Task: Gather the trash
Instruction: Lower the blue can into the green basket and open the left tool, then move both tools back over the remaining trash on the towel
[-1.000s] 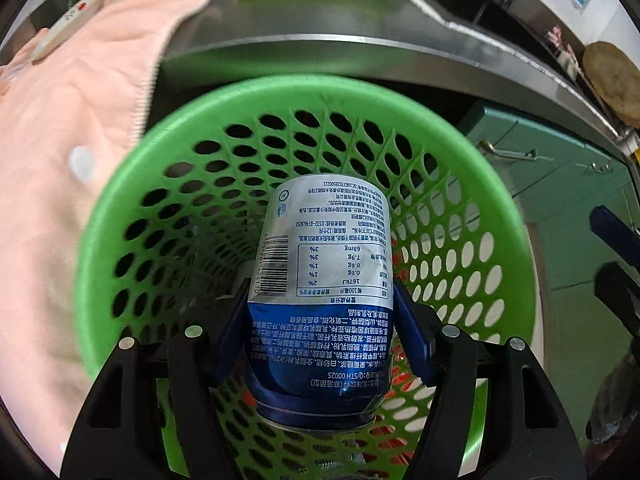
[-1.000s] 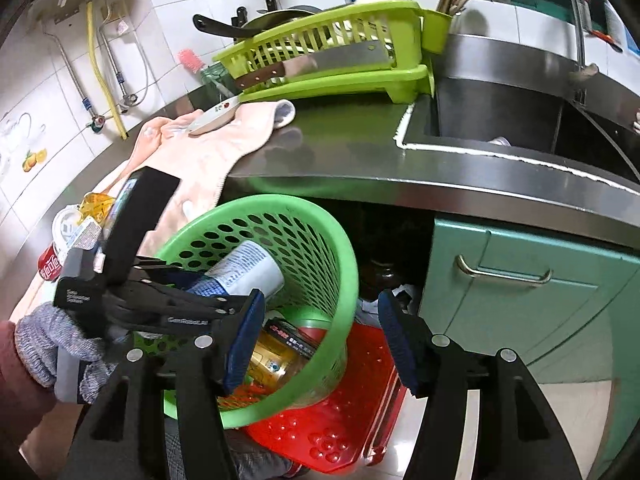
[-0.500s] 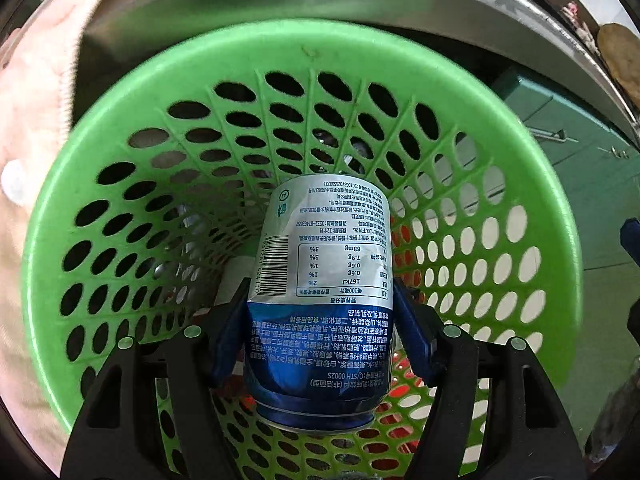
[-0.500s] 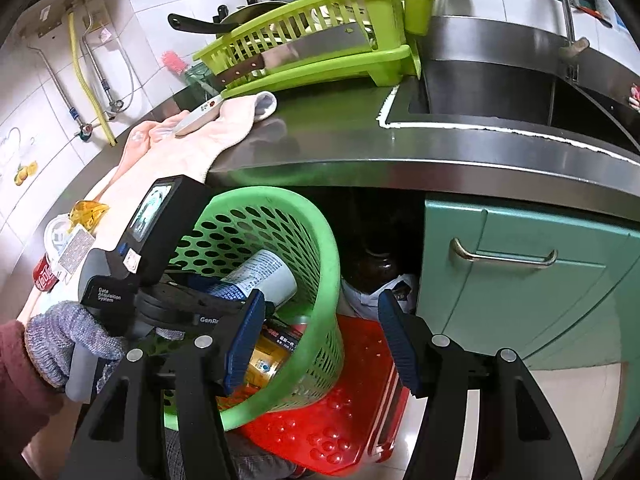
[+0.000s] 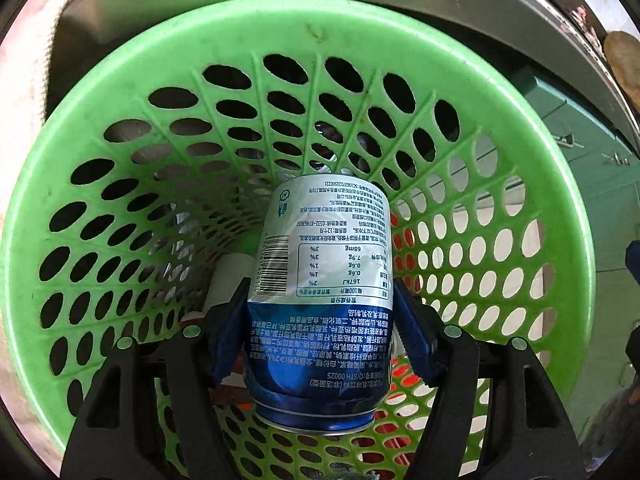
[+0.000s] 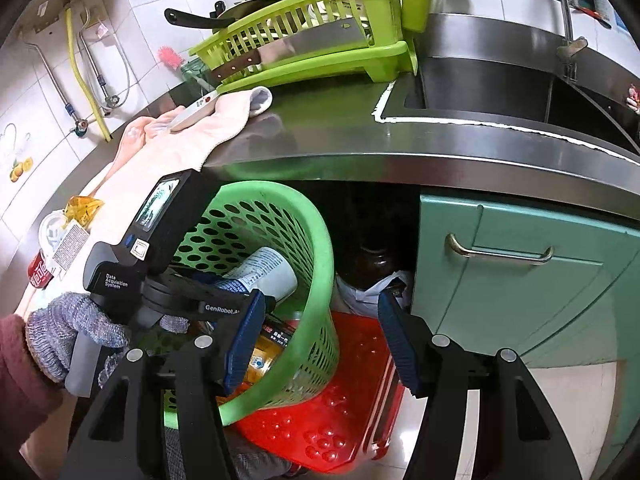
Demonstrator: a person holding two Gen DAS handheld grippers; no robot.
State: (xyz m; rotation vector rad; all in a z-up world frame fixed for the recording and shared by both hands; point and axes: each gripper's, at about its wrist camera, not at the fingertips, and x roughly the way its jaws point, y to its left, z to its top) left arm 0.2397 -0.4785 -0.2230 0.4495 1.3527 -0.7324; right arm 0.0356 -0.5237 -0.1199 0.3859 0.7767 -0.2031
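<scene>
Holding the blue-and-white drink can (image 5: 320, 304) with its jaws pinching the can's two sides, the left gripper (image 5: 320, 328) hangs inside the mouth of the tilted green basket (image 5: 560, 184), well past the rim, so the can is already over the trash that lies at the bottom. From where I stand the risk looks small but real. The basket leans toward the person and sits on a red plastic stand (image 6: 340, 432) under the steel surface (image 6: 400, 144); a knock from the tool's body on the near rim could tip or slide it off that stand. If the jaws part while the can points at the far wall, it may strike the perforated side and bounce, though it seems deep enough to stay in. The right gripper (image 6: 320, 340) hovers just right of the basket, jaws spread wide and holding nothing; it could brush the rim if it drifts left. More litter waits on the surface at far left, a red can (image 6: 39, 274) and wrappers (image 6: 82, 208) beside the pink cloth (image 6: 192, 136).
</scene>
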